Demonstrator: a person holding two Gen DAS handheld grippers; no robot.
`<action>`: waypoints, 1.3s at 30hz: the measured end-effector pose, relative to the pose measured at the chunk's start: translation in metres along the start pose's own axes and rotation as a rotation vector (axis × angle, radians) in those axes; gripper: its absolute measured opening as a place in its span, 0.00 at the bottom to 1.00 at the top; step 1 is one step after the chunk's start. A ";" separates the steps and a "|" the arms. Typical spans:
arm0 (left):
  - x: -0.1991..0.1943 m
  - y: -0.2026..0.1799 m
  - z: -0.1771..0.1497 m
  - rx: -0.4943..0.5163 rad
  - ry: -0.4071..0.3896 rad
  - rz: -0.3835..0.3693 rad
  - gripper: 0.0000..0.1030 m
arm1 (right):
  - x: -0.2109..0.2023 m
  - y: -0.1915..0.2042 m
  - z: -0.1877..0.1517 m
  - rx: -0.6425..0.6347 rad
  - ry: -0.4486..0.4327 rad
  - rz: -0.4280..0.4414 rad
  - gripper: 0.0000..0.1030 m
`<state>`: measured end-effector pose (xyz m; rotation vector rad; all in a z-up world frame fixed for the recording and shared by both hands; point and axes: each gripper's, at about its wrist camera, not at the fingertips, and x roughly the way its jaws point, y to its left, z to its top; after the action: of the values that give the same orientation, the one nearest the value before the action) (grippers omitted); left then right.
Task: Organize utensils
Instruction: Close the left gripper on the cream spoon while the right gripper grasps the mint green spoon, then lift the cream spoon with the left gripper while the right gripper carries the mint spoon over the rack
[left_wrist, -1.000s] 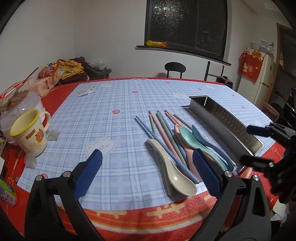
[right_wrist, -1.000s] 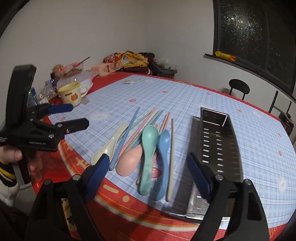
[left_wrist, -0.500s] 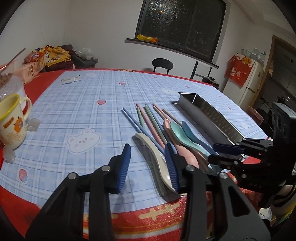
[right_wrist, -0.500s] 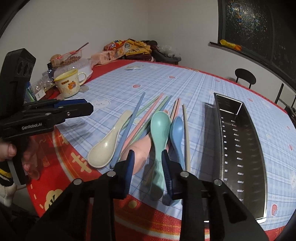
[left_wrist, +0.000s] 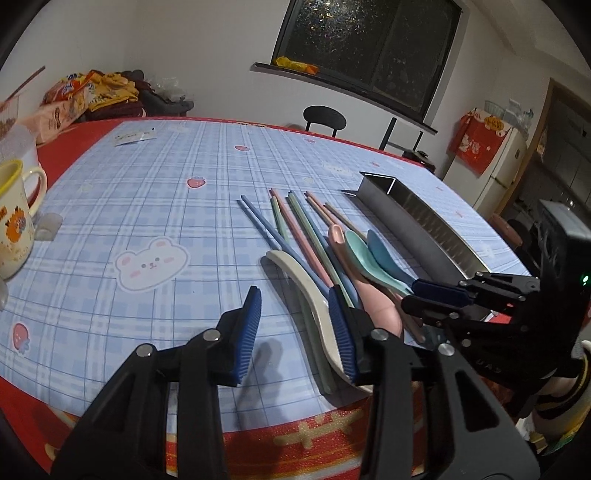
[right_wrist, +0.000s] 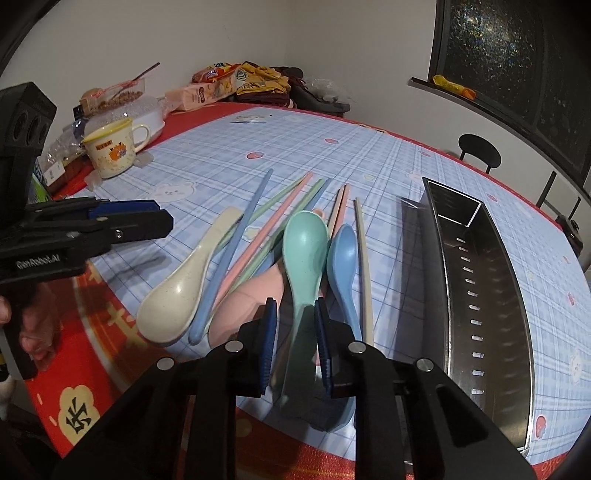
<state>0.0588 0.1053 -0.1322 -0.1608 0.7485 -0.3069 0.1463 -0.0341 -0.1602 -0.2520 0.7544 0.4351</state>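
Where black plastic shows, "GenRobot.AI" on left claw (right_wrist: 147, 221)

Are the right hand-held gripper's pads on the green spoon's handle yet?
Cannot tell. The right wrist view shows the green spoon handle running between the right hand-held gripper pads, jaws just closing, slivers of gap either side, but too blurred to settle.

You're working in a white-walled room (left_wrist: 207, 44) at night, with a dark window (left_wrist: 369, 48) above a ledge, a black round-backed chair (left_wrist: 325, 118) behind the table (left_wrist: 147, 192), and a white fridge (left_wrist: 498, 173) beside a doorway.
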 end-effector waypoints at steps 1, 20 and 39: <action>0.001 0.001 0.000 -0.006 0.003 -0.005 0.38 | 0.001 0.001 0.000 -0.009 0.004 -0.013 0.20; 0.005 -0.002 -0.001 0.019 0.033 -0.013 0.37 | 0.003 -0.001 -0.003 0.006 -0.004 0.029 0.07; 0.025 -0.025 -0.003 0.134 0.123 0.022 0.33 | -0.004 -0.018 -0.005 0.085 -0.046 0.083 0.07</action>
<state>0.0686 0.0739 -0.1438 -0.0074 0.8478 -0.3473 0.1494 -0.0528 -0.1593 -0.1309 0.7388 0.4850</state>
